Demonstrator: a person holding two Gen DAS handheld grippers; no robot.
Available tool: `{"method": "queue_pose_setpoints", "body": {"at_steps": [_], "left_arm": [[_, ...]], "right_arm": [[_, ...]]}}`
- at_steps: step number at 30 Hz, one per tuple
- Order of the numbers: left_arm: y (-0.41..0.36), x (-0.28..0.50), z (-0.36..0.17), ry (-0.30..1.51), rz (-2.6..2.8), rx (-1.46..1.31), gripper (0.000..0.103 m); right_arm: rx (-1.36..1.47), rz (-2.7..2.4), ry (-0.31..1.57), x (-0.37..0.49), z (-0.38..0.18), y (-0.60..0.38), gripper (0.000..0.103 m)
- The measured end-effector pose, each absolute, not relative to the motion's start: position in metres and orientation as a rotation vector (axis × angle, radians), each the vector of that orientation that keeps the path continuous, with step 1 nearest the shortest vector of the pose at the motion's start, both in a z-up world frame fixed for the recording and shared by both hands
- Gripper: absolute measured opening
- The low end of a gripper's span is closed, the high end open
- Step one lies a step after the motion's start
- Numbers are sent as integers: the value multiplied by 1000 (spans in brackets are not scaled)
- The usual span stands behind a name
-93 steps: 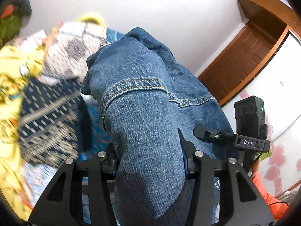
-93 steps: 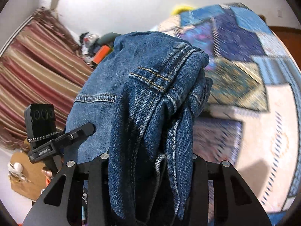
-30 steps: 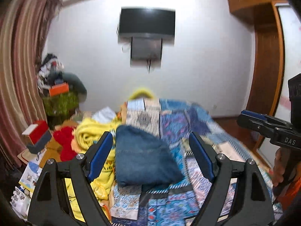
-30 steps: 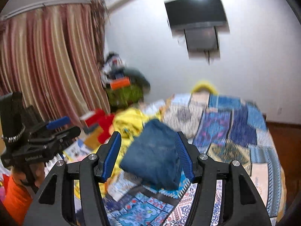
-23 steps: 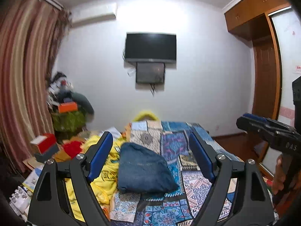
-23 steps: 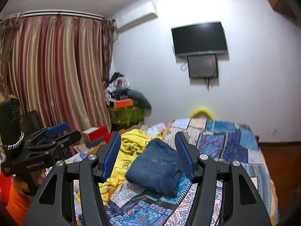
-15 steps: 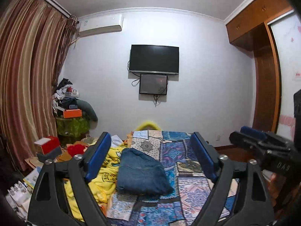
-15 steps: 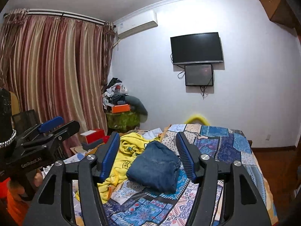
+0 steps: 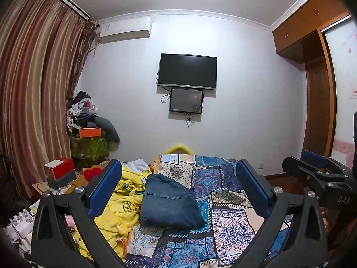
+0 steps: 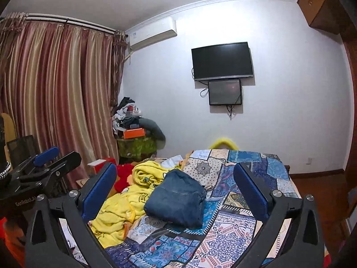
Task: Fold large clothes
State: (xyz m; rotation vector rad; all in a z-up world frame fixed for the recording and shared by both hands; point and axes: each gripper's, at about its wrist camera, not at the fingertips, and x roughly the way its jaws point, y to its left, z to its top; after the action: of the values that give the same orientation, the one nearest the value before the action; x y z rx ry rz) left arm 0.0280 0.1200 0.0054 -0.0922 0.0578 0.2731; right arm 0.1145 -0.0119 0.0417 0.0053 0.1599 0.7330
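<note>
Jeans lie folded in a compact bundle on the patchwork bedspread, touching the crumpled yellow blanket at their left. My left claw and right claw are both opening wide, empty, well back from the bundle. I judge this fold done; next calls for reaching the yellow blanket and finding an edge.

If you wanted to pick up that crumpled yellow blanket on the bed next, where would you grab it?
Probably the raised bunched ridge of the yellow blanket, approached from above on its curtain side: the folds stand up there, giving the fingers something to pinch, and the folded jeans lie against its other side.
</note>
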Motion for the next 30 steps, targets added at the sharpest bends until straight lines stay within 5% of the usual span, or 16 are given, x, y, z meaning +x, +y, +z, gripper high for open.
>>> {"method": "queue_pose_setpoints", "body": {"at_steps": [30], "left_arm": [[116, 35, -3, 81, 284, -79, 103]], "right_arm": [[-4, 725, 189, 109, 38, -14, 103]]}}
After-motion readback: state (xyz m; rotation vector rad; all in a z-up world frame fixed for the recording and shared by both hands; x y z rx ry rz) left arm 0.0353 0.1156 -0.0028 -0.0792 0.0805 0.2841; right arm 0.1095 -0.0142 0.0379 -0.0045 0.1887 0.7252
